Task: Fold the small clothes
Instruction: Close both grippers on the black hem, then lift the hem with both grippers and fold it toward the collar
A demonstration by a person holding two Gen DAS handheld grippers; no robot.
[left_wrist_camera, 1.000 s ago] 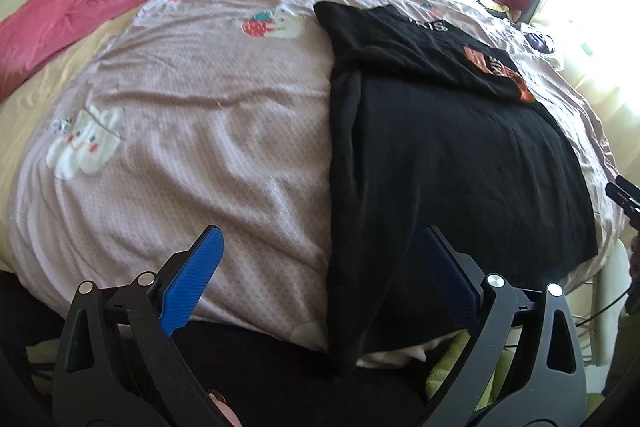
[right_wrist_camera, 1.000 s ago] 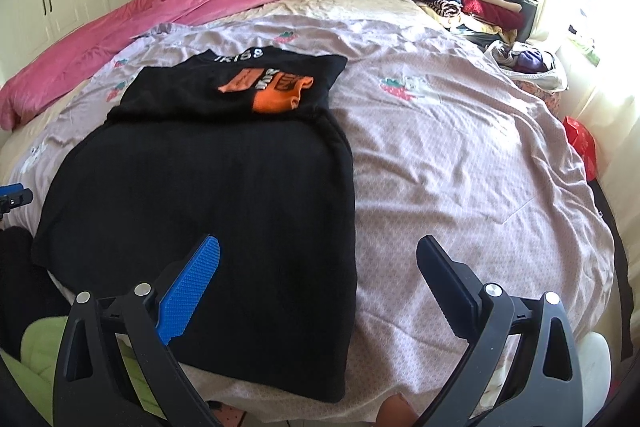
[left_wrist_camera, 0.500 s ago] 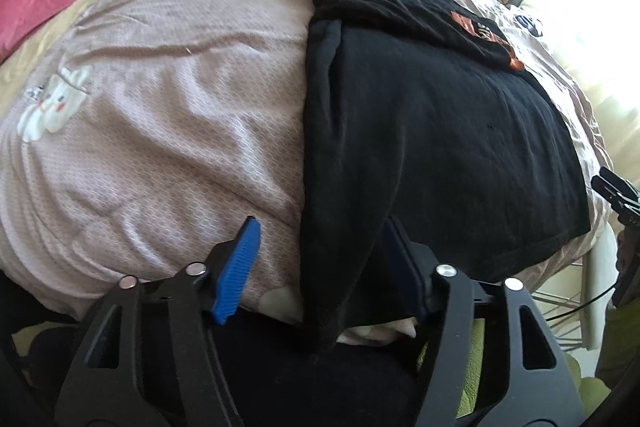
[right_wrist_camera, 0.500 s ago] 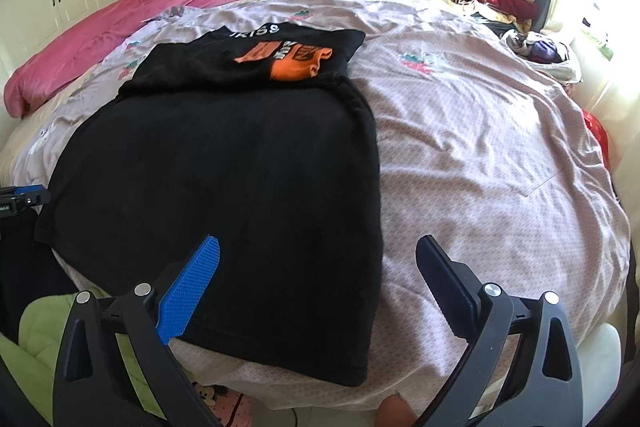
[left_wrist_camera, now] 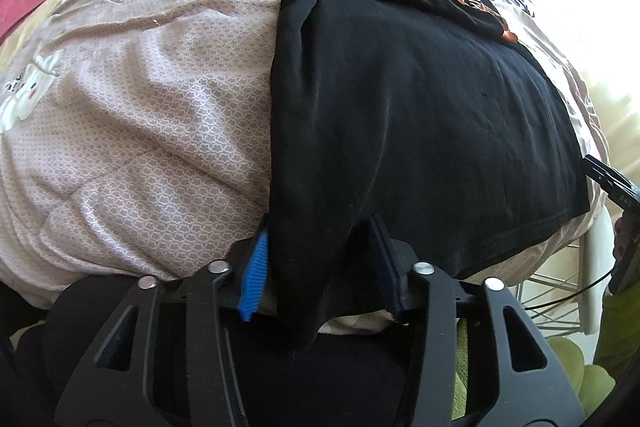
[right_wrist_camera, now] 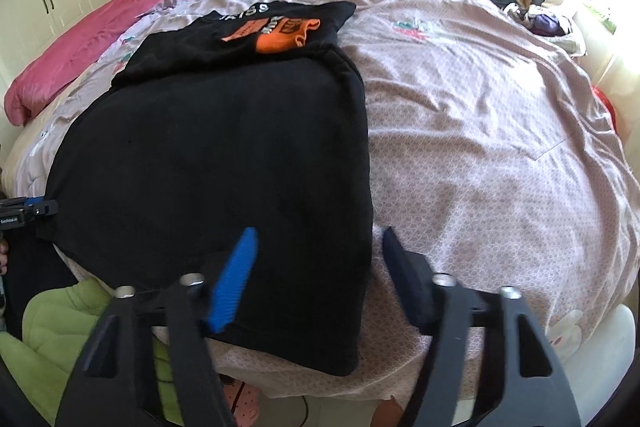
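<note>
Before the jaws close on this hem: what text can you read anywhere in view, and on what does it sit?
"KISS", white letters seen upside down, on the neck edge of the black cotton T-shirt.
Dark lettering on the shirt's orange printed patch: too blurred to read.
Small white print on the black clamp body at the left edge: too small to read.

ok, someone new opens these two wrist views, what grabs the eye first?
The black garment spread over the near edge of the pale patterned bedspread, with orange print showing at its far end. Next, both tools closing over its near corners: the left tool and the right tool each have black fabric between the jaws. Behind, a pink duvet at far left.
</note>
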